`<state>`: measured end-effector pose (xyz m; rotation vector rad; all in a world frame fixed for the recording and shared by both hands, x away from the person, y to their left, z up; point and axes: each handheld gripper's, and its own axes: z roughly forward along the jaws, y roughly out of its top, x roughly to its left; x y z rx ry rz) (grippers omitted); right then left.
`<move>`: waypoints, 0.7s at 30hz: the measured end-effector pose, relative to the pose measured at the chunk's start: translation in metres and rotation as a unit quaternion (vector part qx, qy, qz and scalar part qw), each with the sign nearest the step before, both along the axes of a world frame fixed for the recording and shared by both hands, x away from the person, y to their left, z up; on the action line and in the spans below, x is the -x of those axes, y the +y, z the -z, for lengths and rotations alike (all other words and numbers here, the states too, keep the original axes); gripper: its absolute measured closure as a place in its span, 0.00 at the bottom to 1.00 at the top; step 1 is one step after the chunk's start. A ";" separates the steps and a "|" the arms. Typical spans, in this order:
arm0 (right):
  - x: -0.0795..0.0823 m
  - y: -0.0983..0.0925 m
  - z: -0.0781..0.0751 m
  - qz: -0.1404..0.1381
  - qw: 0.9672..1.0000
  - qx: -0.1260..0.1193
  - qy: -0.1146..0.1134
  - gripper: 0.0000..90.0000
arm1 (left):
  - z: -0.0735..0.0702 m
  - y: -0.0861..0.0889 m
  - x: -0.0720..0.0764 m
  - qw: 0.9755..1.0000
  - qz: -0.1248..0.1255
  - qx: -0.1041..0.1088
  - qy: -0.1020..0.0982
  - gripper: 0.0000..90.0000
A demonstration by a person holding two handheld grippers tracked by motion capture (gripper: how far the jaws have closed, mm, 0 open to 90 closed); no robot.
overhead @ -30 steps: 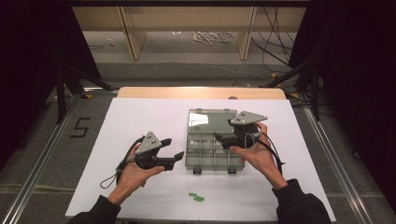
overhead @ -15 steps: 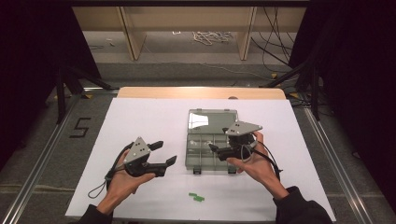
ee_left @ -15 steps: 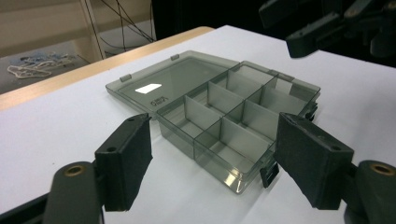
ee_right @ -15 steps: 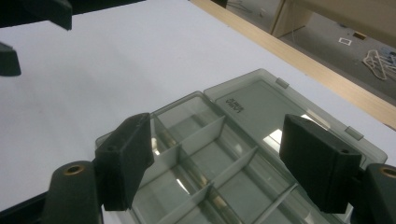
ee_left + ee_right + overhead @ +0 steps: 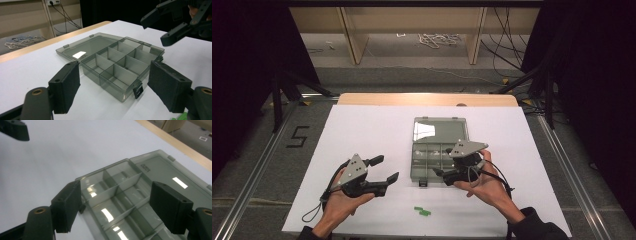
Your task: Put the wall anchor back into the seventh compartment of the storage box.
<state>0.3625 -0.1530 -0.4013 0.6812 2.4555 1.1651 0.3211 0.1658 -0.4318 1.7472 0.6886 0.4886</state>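
A clear grey compartment box (image 5: 428,167) lies open mid-table, its lid (image 5: 439,131) flat behind it and its cells bare. My left gripper (image 5: 385,169) hovers to the left of the box, pointing at it. It is open, its jaws have just been opening, and nothing is between them. In the left gripper view the box (image 5: 117,65) lies ahead of the wide jaws (image 5: 117,87). My right gripper (image 5: 442,161) is open over the box's near right part, pointing left. Its own view looks down on the dividers (image 5: 120,195) between empty jaws (image 5: 119,206).
Small green pieces (image 5: 422,210) lie on the white table cover (image 5: 362,130) near the front edge, between my hands. Cables trail from both grippers. The table's wooden back edge (image 5: 427,99) borders a dark floor with shelving and cords behind.
Both hands have drawn back toward the table's front edge. The right gripper slid from over the box's right side to its near right corner. The left gripper's jaws stand a little wider.
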 end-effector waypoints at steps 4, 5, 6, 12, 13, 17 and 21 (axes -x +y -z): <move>0.007 0.006 0.003 -0.022 1.000 0.006 0.007 0.29 | -0.001 0.004 0.002 1.000 -0.001 0.008 -0.005 0.26; 0.009 0.008 0.004 -0.025 1.000 0.008 0.005 0.30 | -0.001 0.005 0.003 1.000 -0.004 0.004 -0.006 0.26; 0.011 0.010 0.005 -0.031 0.999 0.011 0.006 0.30 | 0.000 0.006 0.004 1.000 -0.005 0.008 -0.005 0.26; 0.020 0.021 0.009 -0.064 0.998 0.025 0.015 0.30 | 0.001 0.009 0.007 1.000 -0.003 0.019 -0.010 0.25; 0.022 0.023 0.010 -0.067 0.997 0.027 0.018 0.30 | 0.001 0.009 0.009 1.000 -0.007 0.023 -0.008 0.25; 0.028 0.029 0.012 -0.086 0.995 0.041 0.029 0.31 | 0.001 0.010 0.010 1.000 -0.003 0.026 -0.015 0.25; 0.034 0.035 0.018 -0.101 0.993 0.059 0.033 0.35 | 0.002 0.009 0.012 1.000 -0.004 0.026 -0.016 0.25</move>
